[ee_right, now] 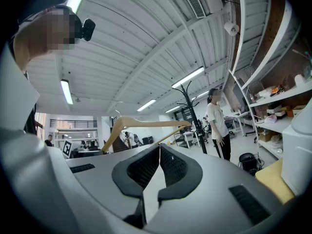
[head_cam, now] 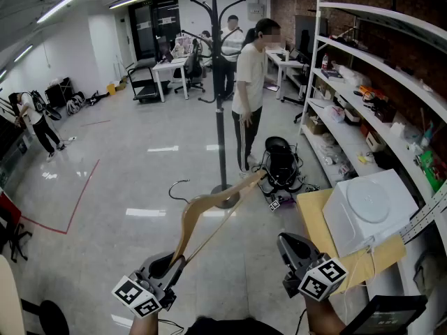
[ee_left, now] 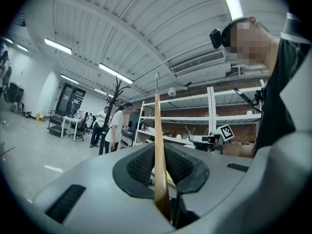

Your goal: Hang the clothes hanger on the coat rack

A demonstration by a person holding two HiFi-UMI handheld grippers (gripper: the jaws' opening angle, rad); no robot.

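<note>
1. At lower left of the head view, left gripper (head_cam: 174, 262) with jaws pinched on one end of a wooden hanger (head_cam: 209, 211), the narrow gap between the pads filled by the wood.
2. From that grip, hanger slanting up and to the right through the lower middle of the frame, held in the air; edge-on in the left gripper view, with its metal hook (ee_left: 157, 82) at the top.
3. At lower right, right gripper (head_cam: 292, 248) with jaws closed tip to tip, nothing between them, apart from the hanger.
4. Beyond both, at centre frame, black coat rack (head_cam: 221, 117) upright on the grey floor (head_cam: 126, 173); hanger not hung on it.
5. Just right of the rack, person (head_cam: 248, 75) in a white shirt, standing.
6. Along the right edge, white shelves (head_cam: 377, 65) full of clutter; below them, white box (head_cam: 367, 208) on brown cardboard (head_cam: 314, 218).
</note>
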